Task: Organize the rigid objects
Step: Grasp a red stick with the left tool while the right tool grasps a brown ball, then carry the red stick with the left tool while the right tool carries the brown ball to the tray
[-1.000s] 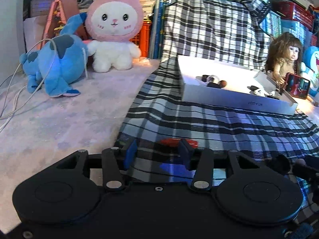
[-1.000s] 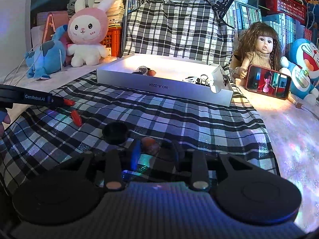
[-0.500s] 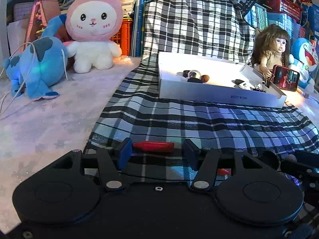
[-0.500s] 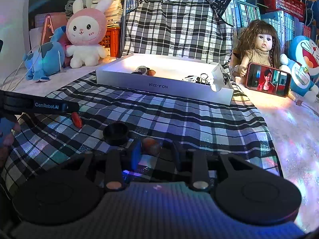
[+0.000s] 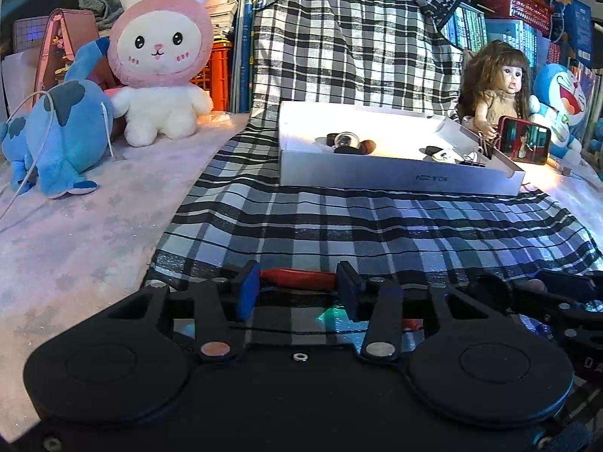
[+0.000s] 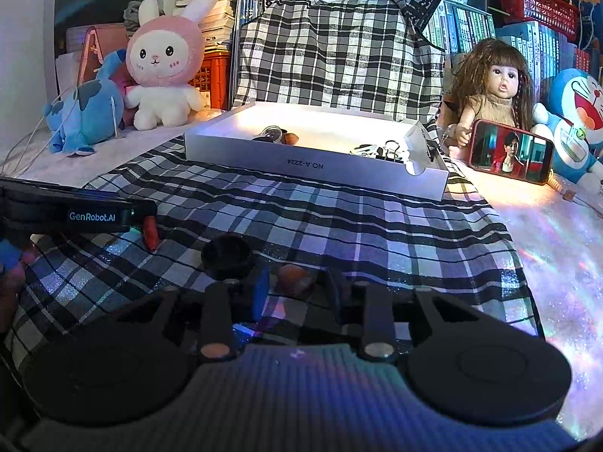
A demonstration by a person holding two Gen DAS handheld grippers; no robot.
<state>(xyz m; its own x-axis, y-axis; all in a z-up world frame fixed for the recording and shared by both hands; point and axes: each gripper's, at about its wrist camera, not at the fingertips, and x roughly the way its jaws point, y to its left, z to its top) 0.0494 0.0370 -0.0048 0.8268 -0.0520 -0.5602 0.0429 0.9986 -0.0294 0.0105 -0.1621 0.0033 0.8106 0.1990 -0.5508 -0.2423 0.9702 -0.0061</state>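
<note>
Red, the slim plastic stick (image 5: 297, 278) lies crosswise between your left gripper (image 5: 297, 290) jaws as they close, while your right gripper (image 6: 297, 293) jaws close around a small brown nut-like object (image 6: 296, 282).

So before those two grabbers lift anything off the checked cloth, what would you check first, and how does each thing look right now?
1. Red stick between the left gripper fingers: ok, it lies crosswise in the gap as the jaws close.
2. Left pads pressing on it: cannot tell.
3. Brown nut between the right gripper fingers: ok, jaws closing, gaps on both sides, not yet gripped.
4. Black cap clear of the right gripper: not ok, it sits right beside the left finger.
5. White box has room: ok, bare floor between its two small piles.
6. Way to the box: ok, only flat checked cloth lies between.
</note>
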